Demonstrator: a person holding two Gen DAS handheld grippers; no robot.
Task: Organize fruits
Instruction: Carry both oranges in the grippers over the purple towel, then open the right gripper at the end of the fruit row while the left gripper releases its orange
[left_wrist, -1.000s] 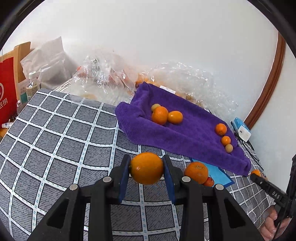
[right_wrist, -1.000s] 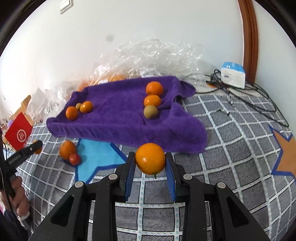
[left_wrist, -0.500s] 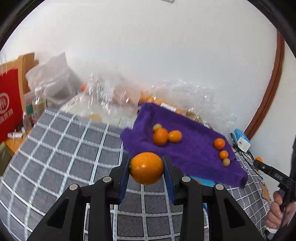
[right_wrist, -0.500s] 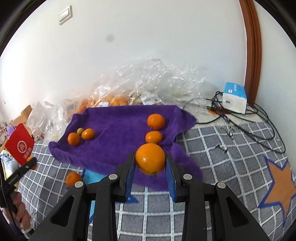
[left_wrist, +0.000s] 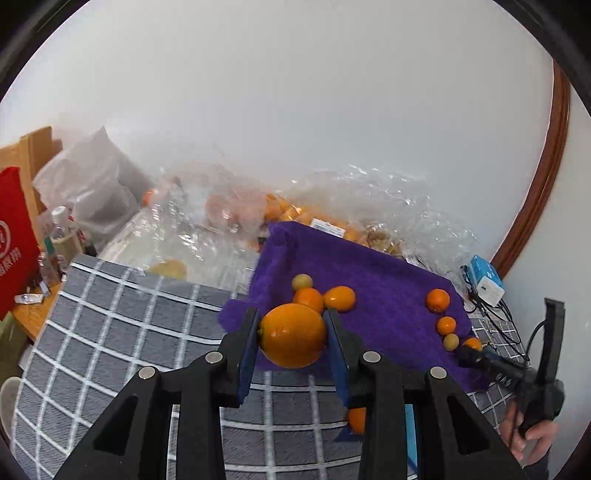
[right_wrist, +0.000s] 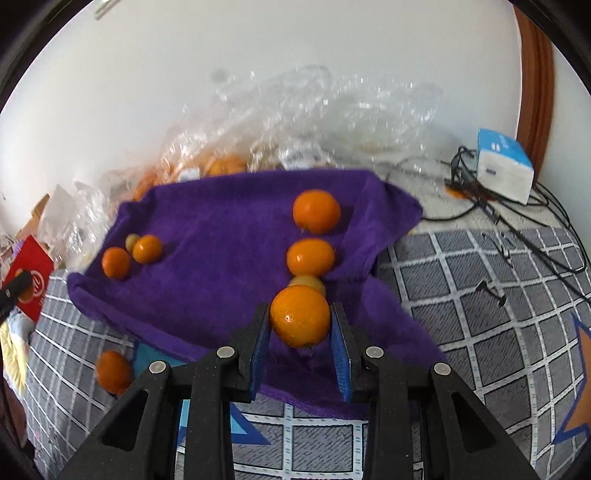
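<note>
Left group: three small fruits (left_wrist: 321, 293) clustered on the purple terry towel (left_wrist: 388, 295), near its left end.
Left gripper (left_wrist: 291, 341): jaws clamped on a large round orange (left_wrist: 293, 340); a second ago it hung over the grey checked cloth (left_wrist: 122, 317), now it is over the towel's edge.
Right gripper (right_wrist: 300, 318): closed around another round orange (right_wrist: 300, 317), likewise carried from the checked cloth to above the towel.
Right row: three fruits (right_wrist: 311, 256) lined up just ahead.
Meaning: both oranges look nearly ready to be set down with their groups.
Leftover: one orange (right_wrist: 112, 371) off the towel.
</note>
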